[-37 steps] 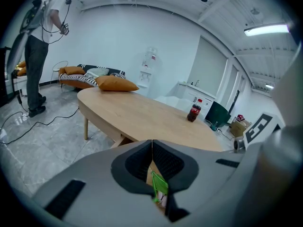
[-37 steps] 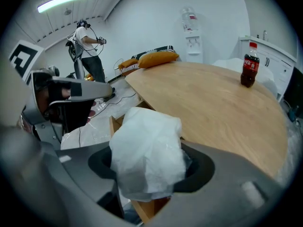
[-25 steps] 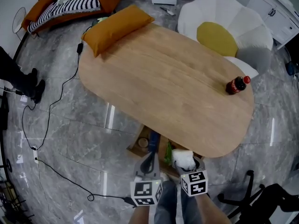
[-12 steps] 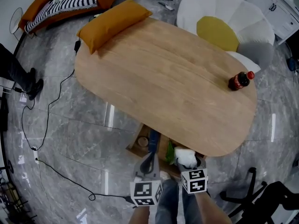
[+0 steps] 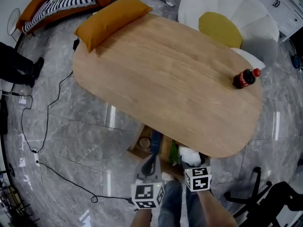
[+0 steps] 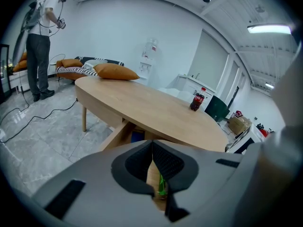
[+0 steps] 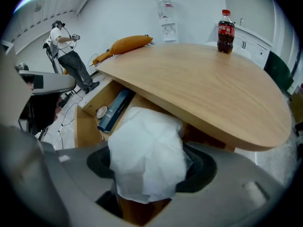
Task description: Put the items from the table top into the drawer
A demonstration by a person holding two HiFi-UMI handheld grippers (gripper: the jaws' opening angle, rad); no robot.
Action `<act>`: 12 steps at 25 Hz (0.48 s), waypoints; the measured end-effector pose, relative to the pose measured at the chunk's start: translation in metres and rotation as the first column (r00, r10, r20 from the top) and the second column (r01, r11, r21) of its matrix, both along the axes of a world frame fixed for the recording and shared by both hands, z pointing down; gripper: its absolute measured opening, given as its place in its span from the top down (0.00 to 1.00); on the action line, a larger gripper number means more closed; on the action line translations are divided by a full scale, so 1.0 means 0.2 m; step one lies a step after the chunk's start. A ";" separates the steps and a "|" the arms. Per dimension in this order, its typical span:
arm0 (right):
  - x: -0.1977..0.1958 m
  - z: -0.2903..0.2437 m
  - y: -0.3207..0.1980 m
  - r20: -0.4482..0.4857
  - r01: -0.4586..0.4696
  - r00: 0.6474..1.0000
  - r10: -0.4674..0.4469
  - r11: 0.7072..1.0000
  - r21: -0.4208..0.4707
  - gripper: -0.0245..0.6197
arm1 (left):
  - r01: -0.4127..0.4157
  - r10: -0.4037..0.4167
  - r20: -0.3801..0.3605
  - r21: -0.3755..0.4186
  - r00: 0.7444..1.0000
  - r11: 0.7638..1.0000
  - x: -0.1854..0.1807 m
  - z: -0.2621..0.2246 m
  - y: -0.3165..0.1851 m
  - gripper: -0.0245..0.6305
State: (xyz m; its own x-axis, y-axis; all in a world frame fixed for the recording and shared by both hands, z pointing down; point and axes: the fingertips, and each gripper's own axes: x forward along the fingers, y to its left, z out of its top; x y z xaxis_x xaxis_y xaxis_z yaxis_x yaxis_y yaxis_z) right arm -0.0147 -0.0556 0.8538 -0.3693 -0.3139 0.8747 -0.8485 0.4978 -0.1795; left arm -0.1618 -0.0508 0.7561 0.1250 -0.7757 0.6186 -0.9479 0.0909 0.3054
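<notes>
While the right gripper [image 7: 151, 165] has sunk a little toward the open drawer [image 7: 85, 126], low in the centre of the head view, its jaws have just eased slightly wider. The white wad [image 7: 144, 145] still sits pinched between both pads and bulges over them, so the claw is grasping it, not yet released. The wad hangs just under the table [image 5: 165, 74] edge, above the drawer floor, where a blue box [image 7: 115, 110] already lies toward the left. The left gripper [image 6: 152, 162] hovers beside it, clenched on nothing, pads meeting at their tips. I judge the drop to be close: a further opening should land the wad inside. A bottle [image 5: 244, 78] stands on the table at the right, still to be fetched.
</notes>
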 end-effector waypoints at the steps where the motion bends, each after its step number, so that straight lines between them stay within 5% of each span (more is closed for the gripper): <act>1: 0.00 0.00 0.00 -0.007 -0.004 1.000 0.004 1.000 0.002 0.49 | -0.002 0.002 0.000 0.000 1.000 1.000 0.00 0.00 0.00 0.95; 12: -0.01 0.00 0.00 0.007 -0.046 0.999 0.046 0.999 -0.018 0.39 | -0.009 0.009 -0.005 0.002 1.000 1.000 0.01 -0.01 -0.02 0.95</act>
